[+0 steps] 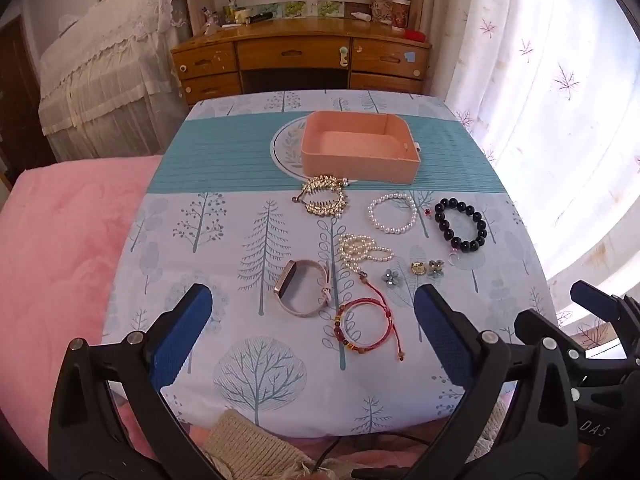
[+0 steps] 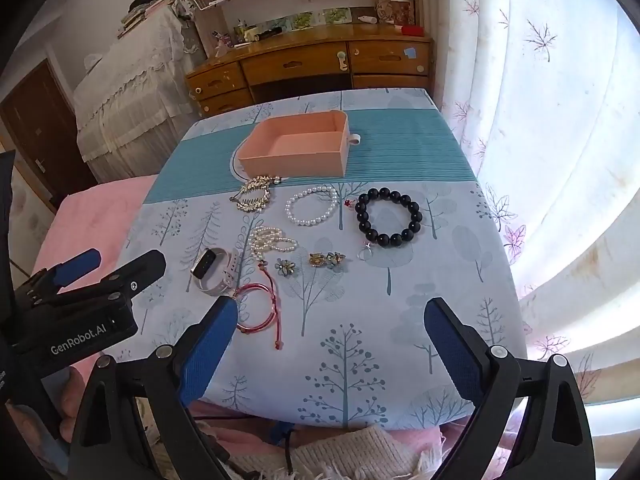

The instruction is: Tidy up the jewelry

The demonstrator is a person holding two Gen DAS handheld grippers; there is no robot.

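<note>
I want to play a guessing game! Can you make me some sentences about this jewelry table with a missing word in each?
1. The pink box on the table has ____ inside it.
2. The bracelet of big round beads nearest the curtain is ____ in colour.
3. The left tool and the right tool both have their jaws ____.
4. The white pearl bracelet lies between the gold leaf piece and the ____ bracelet.

Missing words: nothing; black; open; black

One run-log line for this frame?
stage: start | left tongs: open, empty | right tongs: open, empty | pink box: empty | jewelry: all on tablecloth
</note>
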